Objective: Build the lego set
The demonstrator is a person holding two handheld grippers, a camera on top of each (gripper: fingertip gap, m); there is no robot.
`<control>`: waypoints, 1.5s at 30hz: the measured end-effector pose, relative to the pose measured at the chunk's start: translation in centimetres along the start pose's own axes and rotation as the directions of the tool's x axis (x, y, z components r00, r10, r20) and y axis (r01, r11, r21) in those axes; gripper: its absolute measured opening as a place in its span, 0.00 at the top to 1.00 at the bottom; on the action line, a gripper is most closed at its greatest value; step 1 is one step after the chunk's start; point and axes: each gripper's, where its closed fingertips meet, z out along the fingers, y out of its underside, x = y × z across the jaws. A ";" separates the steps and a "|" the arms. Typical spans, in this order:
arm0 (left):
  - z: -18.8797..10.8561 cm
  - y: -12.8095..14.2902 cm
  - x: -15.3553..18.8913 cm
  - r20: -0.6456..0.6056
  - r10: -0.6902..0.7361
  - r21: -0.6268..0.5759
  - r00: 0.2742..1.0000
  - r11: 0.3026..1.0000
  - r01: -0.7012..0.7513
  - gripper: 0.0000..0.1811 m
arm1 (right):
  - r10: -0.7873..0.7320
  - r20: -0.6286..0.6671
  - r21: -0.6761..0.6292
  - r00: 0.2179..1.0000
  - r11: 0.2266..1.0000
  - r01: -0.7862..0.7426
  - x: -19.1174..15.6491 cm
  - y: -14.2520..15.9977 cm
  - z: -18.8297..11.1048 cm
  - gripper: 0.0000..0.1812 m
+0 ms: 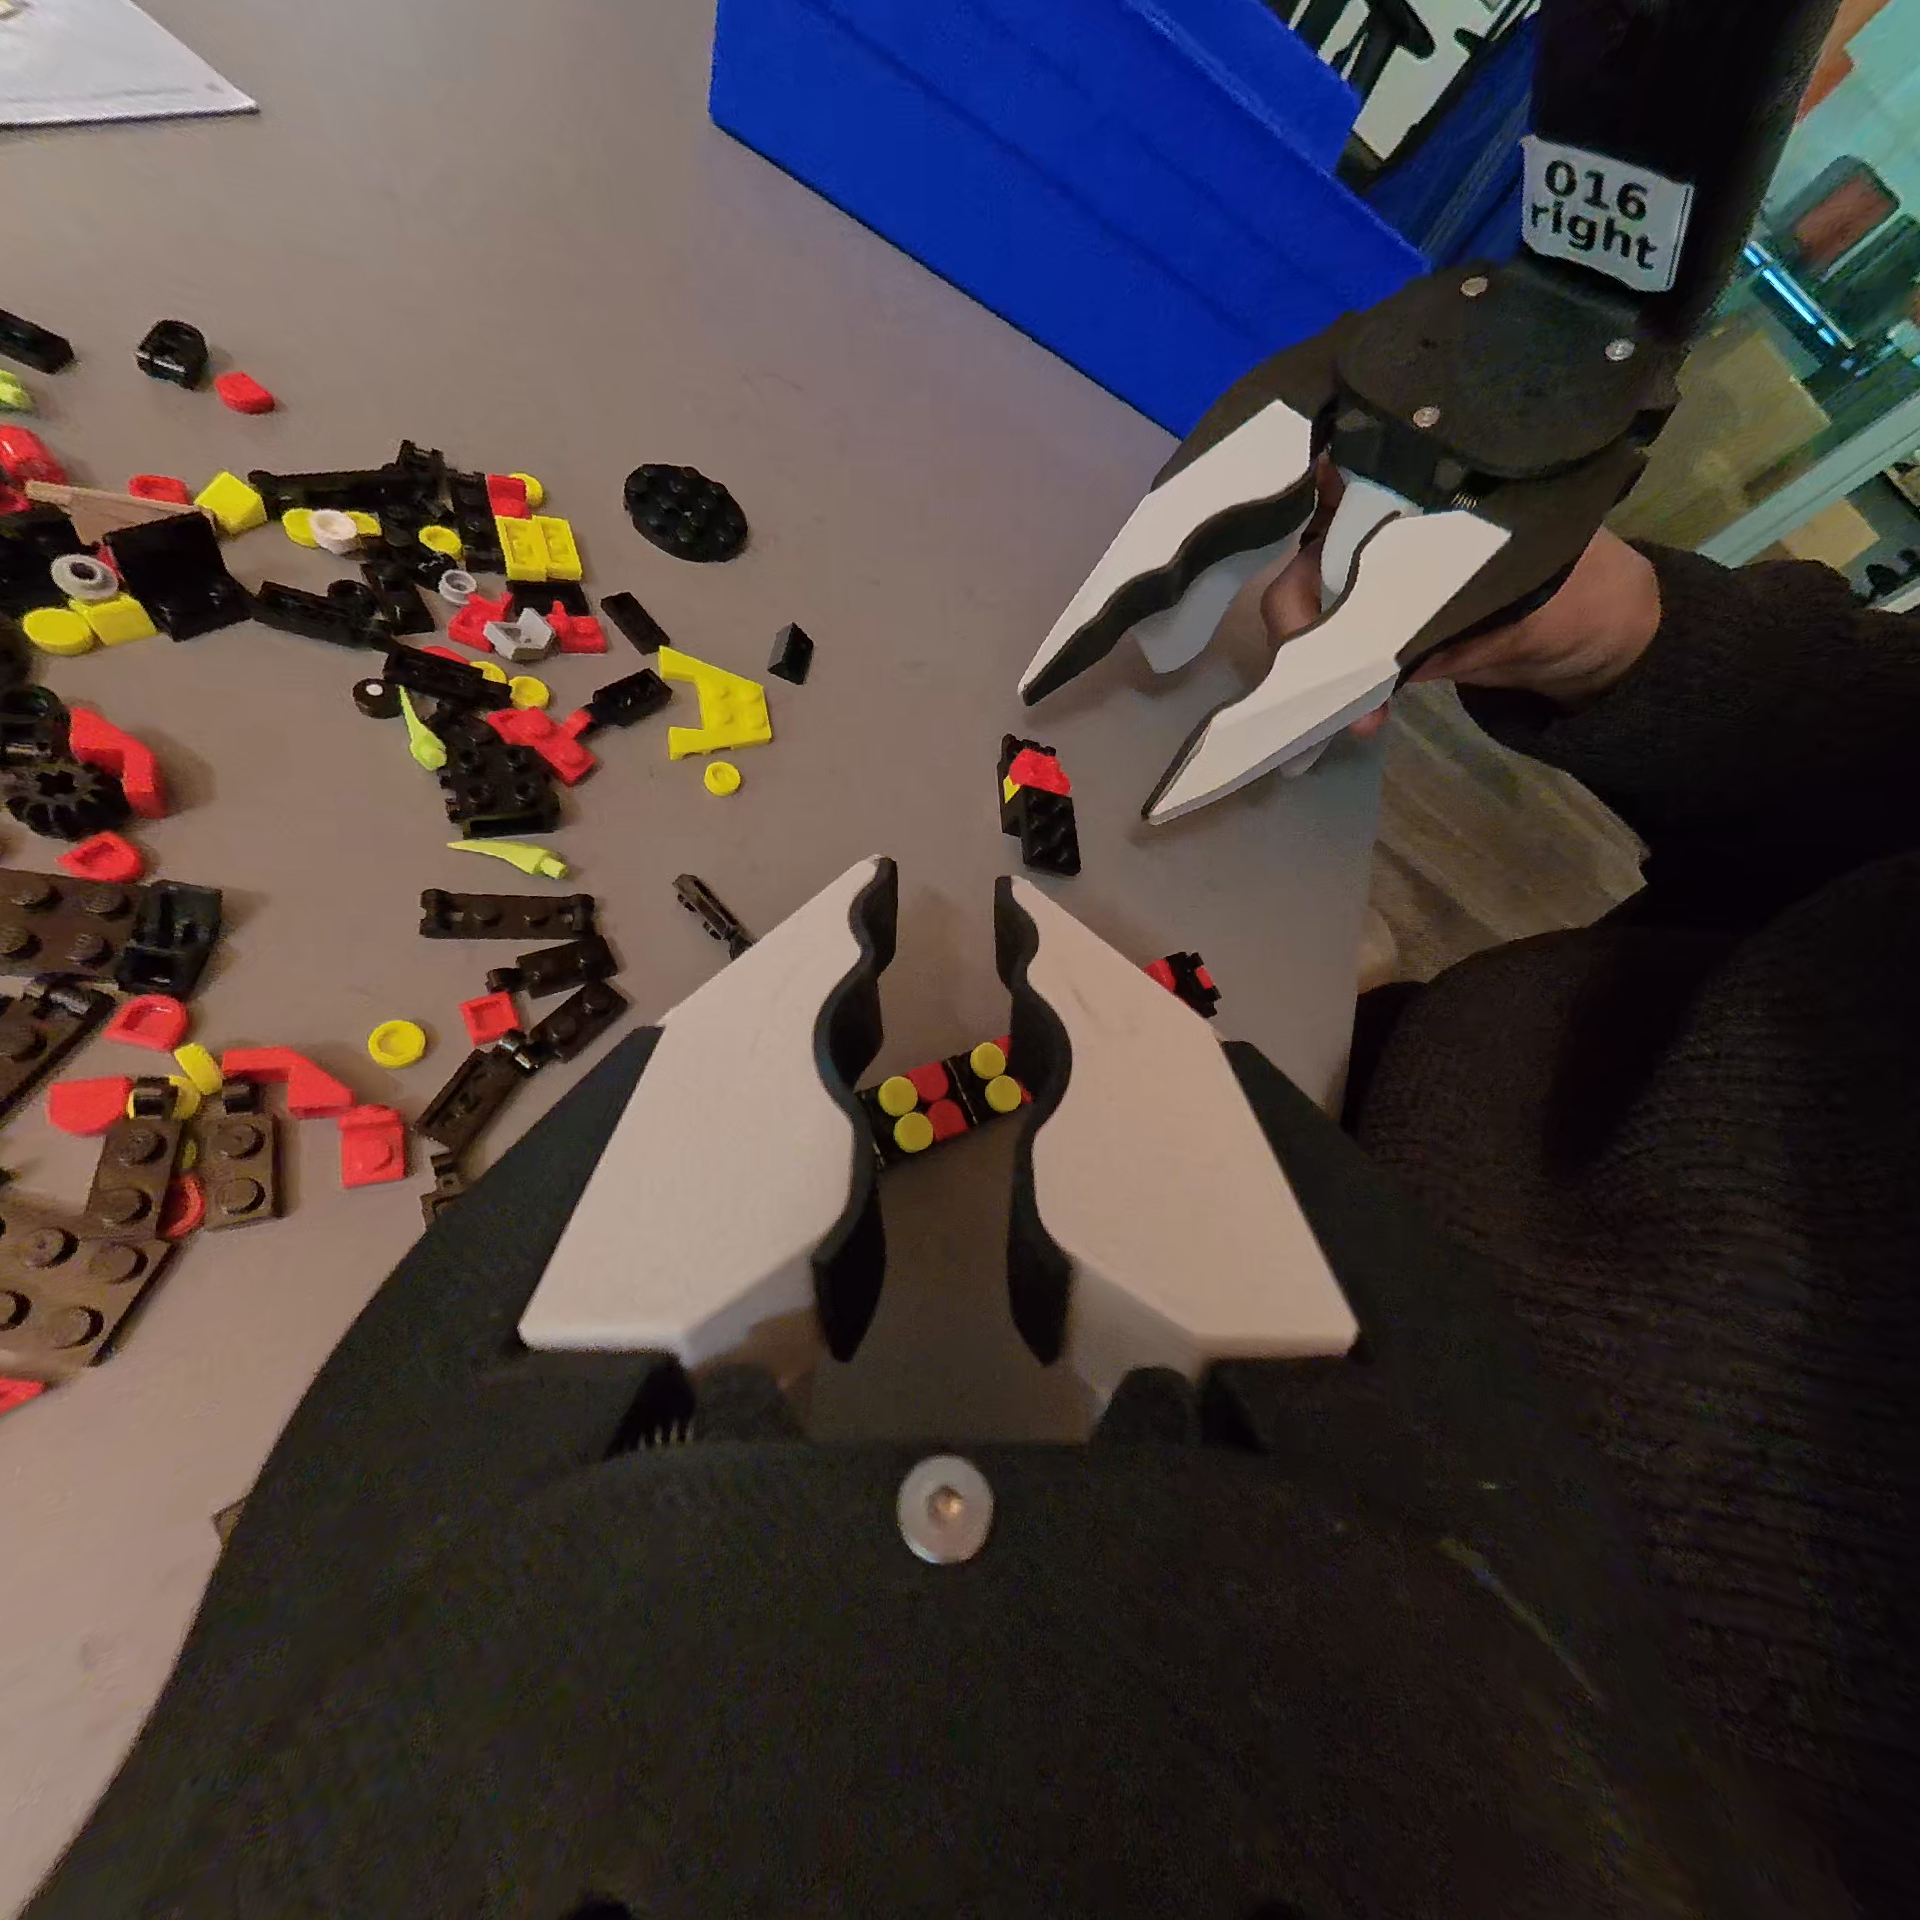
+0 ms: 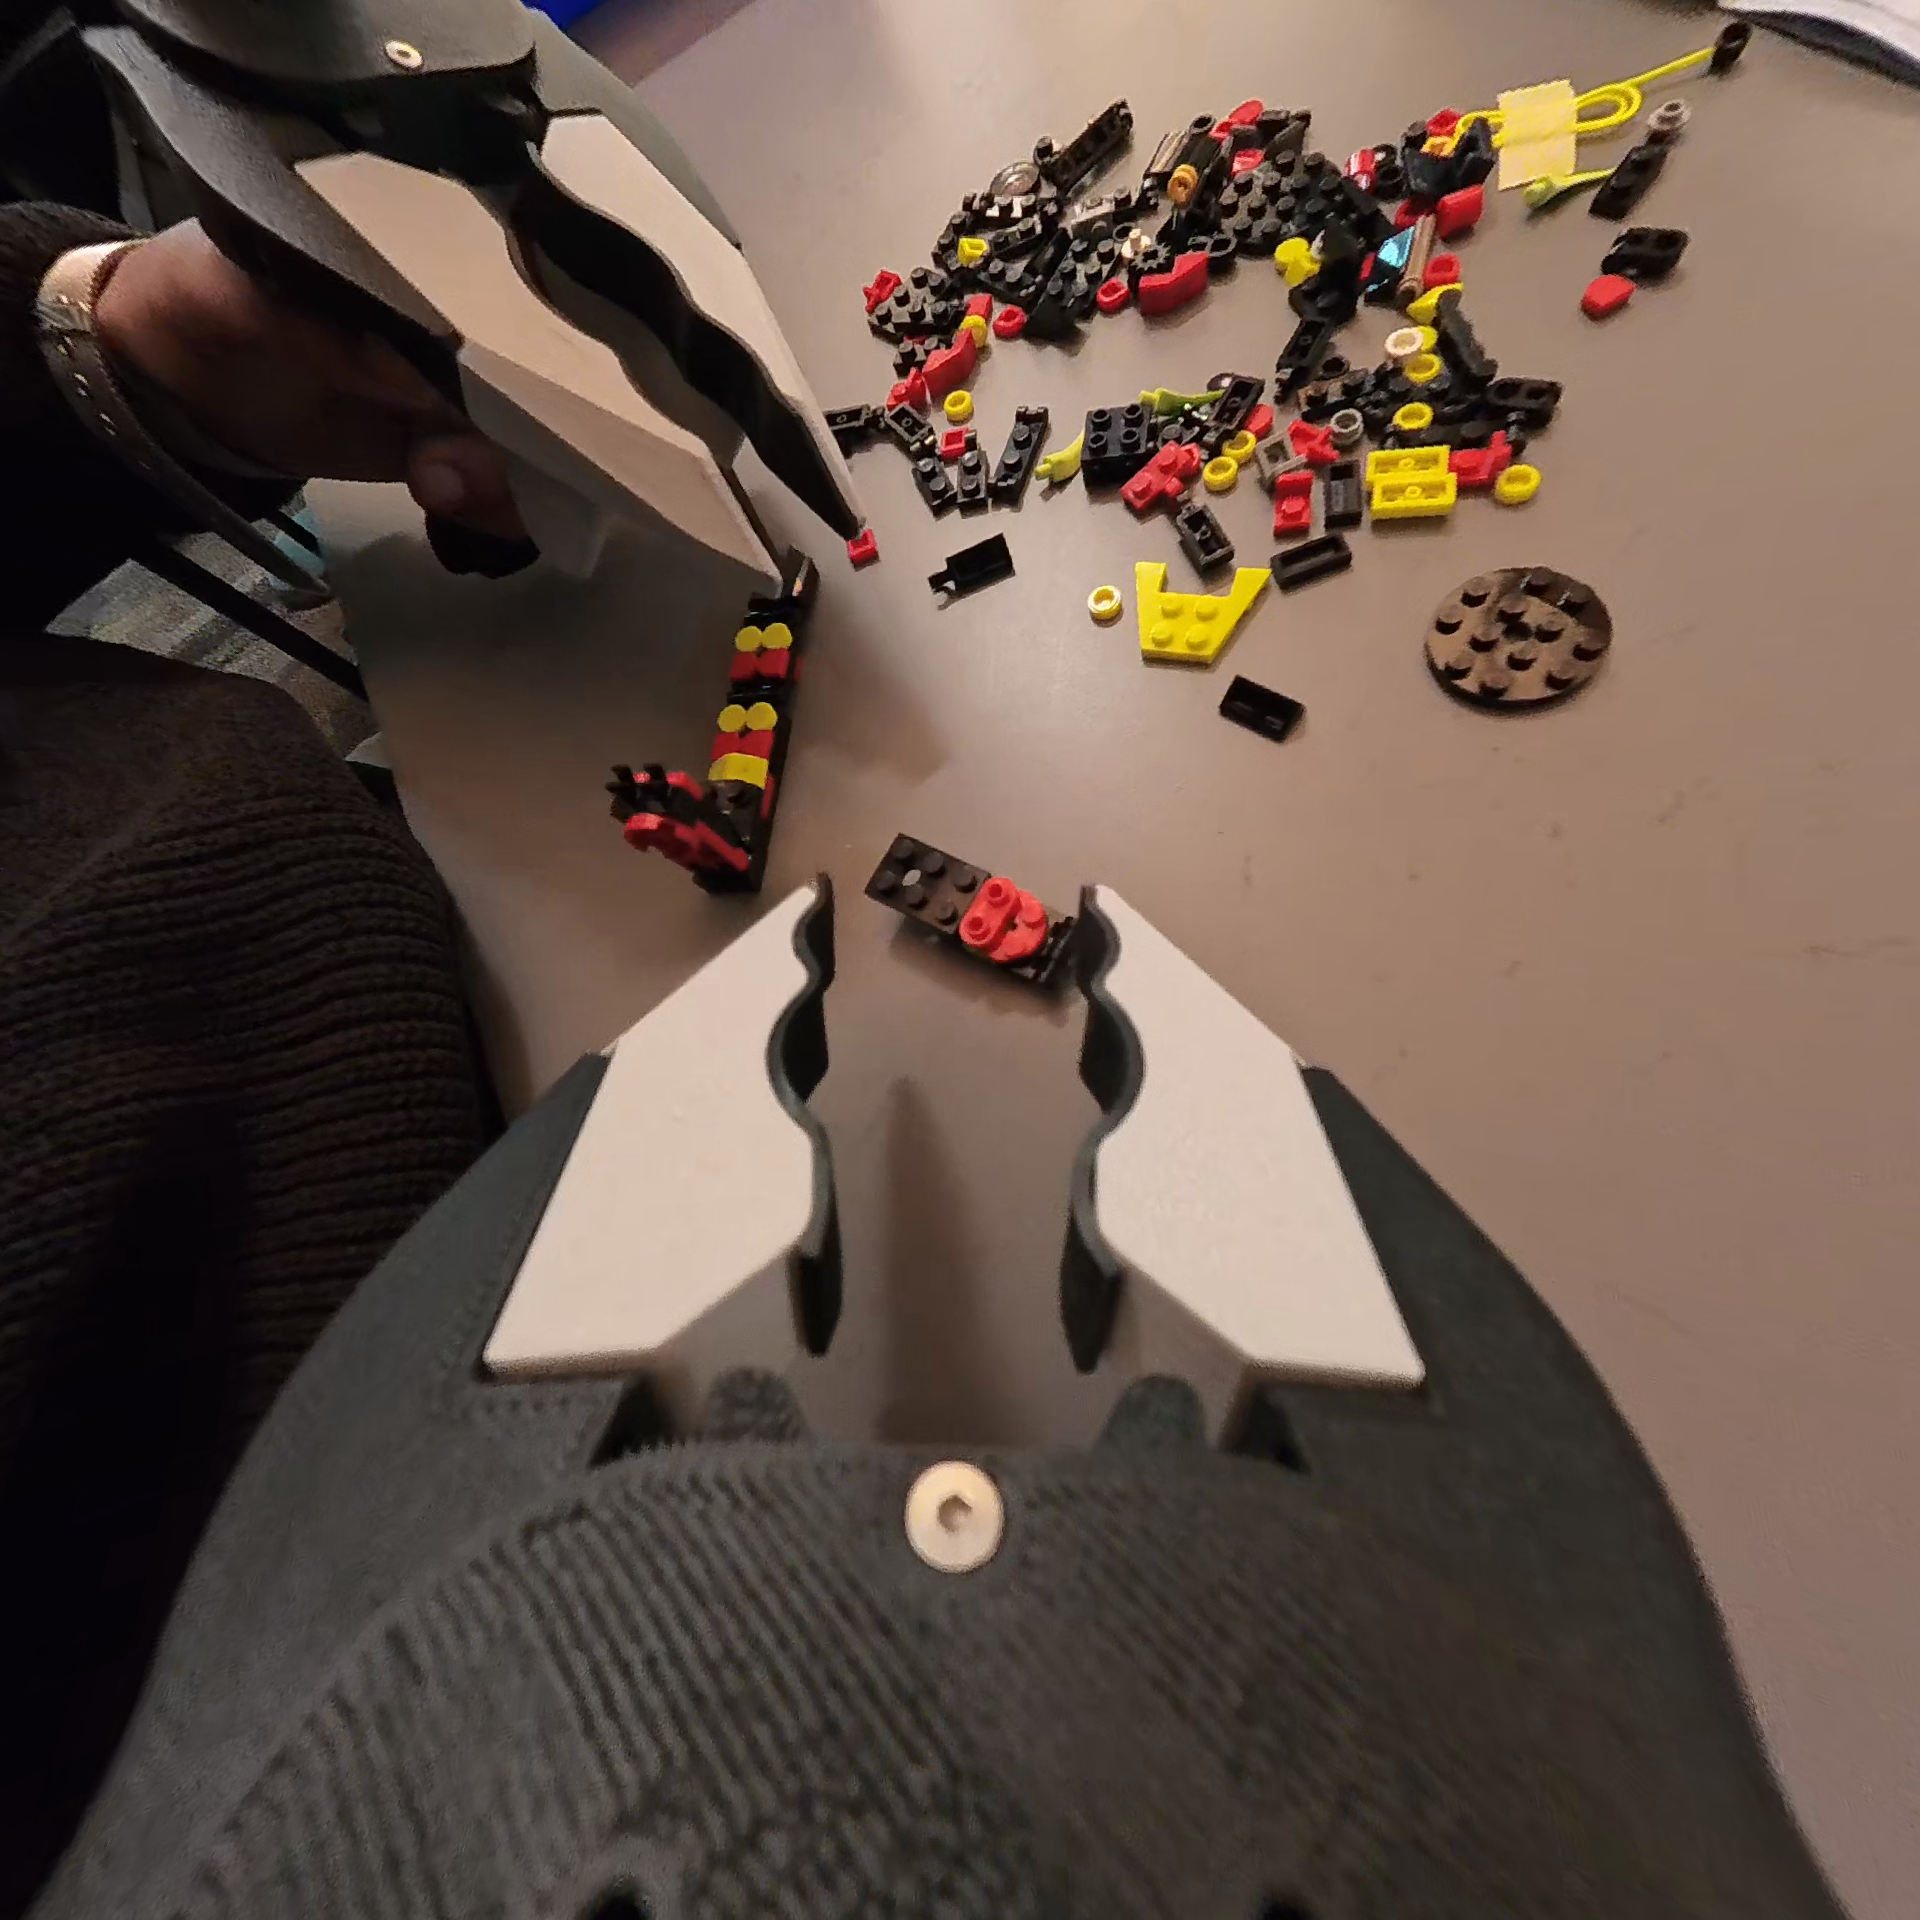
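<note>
Left gripper (image 1: 943, 883) parted, over long black strip build (image 2: 750, 717) with yellow and red studs (contact unclear). Right gripper (image 2: 956, 899) wide open, empty, just short of small black-and-red assembly (image 2: 966, 912). Beyond, loose brick pile (image 2: 1247, 343) on grey table (image 2: 1455, 1039); blue bin (image 1: 1039, 156) behind.

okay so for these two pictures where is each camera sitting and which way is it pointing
Left wrist view: on the left gripper, looking down its open fingers at the long black strip assembly; a dark sleeve and hand show.
Right wrist view: on the right gripper, facing the small black-and-red assembly; a watch-wearing wrist shows.
Shared: both assemblies, the yellow wedge plate, the round black plate.
</note>
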 end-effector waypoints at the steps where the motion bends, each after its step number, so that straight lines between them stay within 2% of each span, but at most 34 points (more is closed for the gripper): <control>1: 0.0 0.1 -0.1 0.003 0.002 -0.004 1.000 1.000 -0.002 0.91 | -0.003 -0.004 -0.007 1.000 1.000 0.003 0.1 0.2 0.0 0.75; 8: 0.3 0.6 0.4 0.007 0.054 -0.039 0.999 0.998 -0.054 0.91 | 0.002 -0.028 -0.048 1.000 0.999 -0.004 1.2 1.1 0.2 0.74; 16: -0.1 0.0 0.5 -0.015 0.011 -0.005 1.000 1.000 -0.011 0.91 | -0.028 0.002 -0.097 1.000 0.995 0.028 0.3 1.8 0.6 0.78; 25: -0.2 -0.1 0.6 -0.013 0.010 0.002 1.000 1.000 -0.010 0.91 | -0.042 -0.008 -0.050 0.999 0.998 0.042 0.1 0.8 0.1 0.78; 45: 0.1 0.2 0.8 0.007 0.053 -0.014 0.999 0.999 -0.053 0.91 | -0.110 -0.058 -0.080 0.992 0.991 0.105 0.0 1.0 0.2 0.76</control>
